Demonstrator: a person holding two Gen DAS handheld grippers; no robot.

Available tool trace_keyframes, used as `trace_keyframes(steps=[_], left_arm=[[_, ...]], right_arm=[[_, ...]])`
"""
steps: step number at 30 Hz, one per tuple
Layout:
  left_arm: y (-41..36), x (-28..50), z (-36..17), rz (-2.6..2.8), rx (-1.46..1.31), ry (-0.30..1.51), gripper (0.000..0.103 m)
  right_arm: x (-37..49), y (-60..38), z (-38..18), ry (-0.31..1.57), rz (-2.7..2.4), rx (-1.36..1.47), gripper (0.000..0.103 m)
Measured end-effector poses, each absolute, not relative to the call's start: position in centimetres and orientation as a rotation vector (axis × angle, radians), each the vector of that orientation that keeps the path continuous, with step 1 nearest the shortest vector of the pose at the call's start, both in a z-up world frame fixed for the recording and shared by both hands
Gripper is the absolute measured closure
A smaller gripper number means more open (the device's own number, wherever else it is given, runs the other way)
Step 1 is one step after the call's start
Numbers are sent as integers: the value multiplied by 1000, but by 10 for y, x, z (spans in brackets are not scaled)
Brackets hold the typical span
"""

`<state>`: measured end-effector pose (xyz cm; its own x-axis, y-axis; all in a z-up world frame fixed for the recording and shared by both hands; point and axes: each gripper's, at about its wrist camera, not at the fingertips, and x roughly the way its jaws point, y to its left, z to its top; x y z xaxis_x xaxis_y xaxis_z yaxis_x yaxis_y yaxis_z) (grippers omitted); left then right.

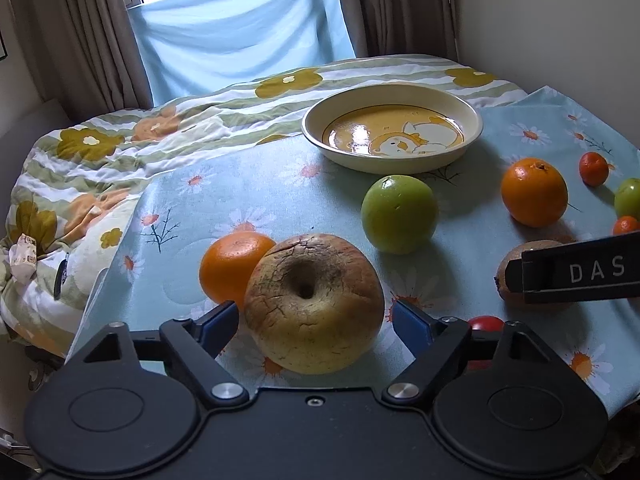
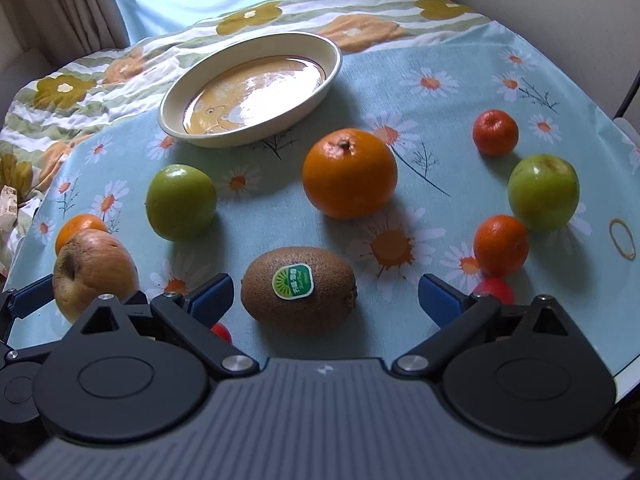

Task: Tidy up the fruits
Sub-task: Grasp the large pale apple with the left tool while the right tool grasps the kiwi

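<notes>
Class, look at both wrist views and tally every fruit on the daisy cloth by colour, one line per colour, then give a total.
Orange: 5 (large orange, orange behind the apple, three small mandarins)
Green: 2 (green fruits)
Brown: 1 (kiwi)
Yellow-red: 1 (wrinkled apple)
Red: 2 (small red fruits, partly hidden)
Total: 11

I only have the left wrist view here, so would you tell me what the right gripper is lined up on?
Observer: The right gripper is open around a kiwi, jaws apart on either side and not touching it.
Operator: Does the kiwi carry any marking?
Observer: Yes, a green sticker faces up on it.
Operator: Anything loose near the right edge of the cloth?
Observer: A rubber band lies flat beside a green apple.
</notes>
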<state>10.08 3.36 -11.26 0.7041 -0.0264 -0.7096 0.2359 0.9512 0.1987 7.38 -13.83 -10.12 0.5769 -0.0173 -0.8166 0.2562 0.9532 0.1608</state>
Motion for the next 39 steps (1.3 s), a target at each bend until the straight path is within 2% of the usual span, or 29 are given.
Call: trace_keyframes(steps=[2,18,23,26,39], left_arm=[[34,103,-114,-143,286,782,25],[40,96,-113,-173,276,781,26],[41,92,-113,-170,281,782,26],[42,90,-112,-165,275,785,26],[35,80,-93,-102,247,786,26]], right_arm=[[75,-138,-104,951,-166,279,0],[81,-120,-110,963,-147,226,0],[82,-113,-109,953,-139,186,9],[82,-110,-109,945,-134,156,19],[79,-128,-91,939,-66,185,22]])
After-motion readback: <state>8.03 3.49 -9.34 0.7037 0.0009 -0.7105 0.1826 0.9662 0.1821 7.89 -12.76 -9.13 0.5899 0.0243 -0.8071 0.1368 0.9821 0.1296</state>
